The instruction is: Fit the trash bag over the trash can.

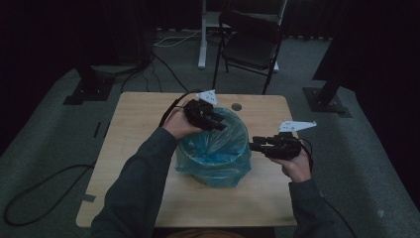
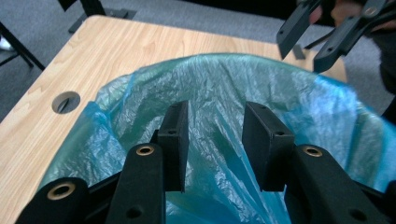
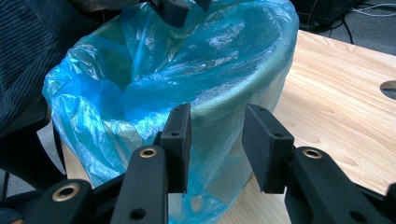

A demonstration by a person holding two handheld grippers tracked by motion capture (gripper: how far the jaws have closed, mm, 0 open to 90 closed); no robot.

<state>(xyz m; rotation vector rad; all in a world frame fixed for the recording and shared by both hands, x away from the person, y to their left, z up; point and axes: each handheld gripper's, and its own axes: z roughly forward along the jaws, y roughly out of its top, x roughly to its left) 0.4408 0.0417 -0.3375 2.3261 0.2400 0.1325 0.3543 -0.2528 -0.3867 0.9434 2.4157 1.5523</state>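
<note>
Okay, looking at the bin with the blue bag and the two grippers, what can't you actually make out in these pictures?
- Bottom of the bin: in the high view, dim light and the folds of the blue bag hide whether anything lies inside.
- Bin base: in the right gripper view, cut off behind the right gripper.
- Near rim: in the left gripper view, hidden behind the left gripper.
- Table hole: too small and dark to tell its purpose.

Bag: thin blue translucent plastic bin liner (image 2: 219, 88), crinkled and glossy, just beyond the fingertips.
Table: pale wooden tabletop (image 3: 336, 88), smooth, matt, visible grain.
Fingers: black matt pads (image 3: 180, 140), faintly grainy.
Sleeve: dark knitted cloth sleeve (image 1: 143, 173), ribbed.
Floor: grey carpet (image 1: 376, 148), rough.
</note>
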